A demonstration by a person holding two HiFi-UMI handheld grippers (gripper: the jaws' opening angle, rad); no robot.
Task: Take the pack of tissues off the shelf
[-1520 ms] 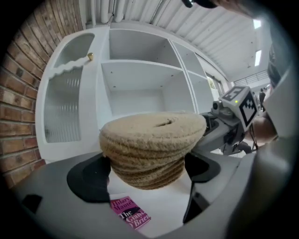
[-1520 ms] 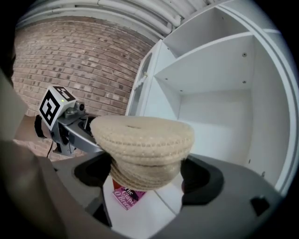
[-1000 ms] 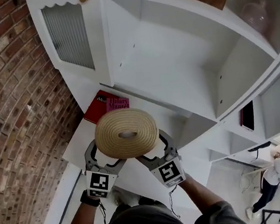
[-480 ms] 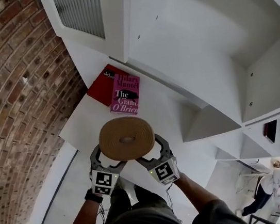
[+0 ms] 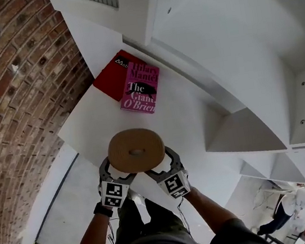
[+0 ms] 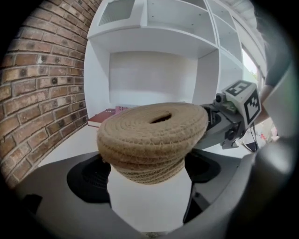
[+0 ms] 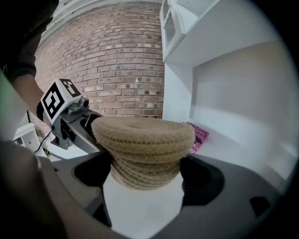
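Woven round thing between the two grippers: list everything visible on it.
The woven container is tan, coiled from rope-like fibre: a flat round top with a small oval hole at its centre, over a narrower body. It is upright over the white counter. The left gripper and right gripper clamp its body from opposite sides.

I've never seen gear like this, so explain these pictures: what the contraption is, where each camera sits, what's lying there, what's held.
No robot here: a person holds a two-jawed hand tool in each hand, the left gripper and the right gripper. One picture comes from a camera on the person's head, looking down; the other two come from cameras riding on each gripper. Both sets of jaws clasp a round woven box with a hole in its top, over a white shelf surface. A pink book lies there, partly on a red book.
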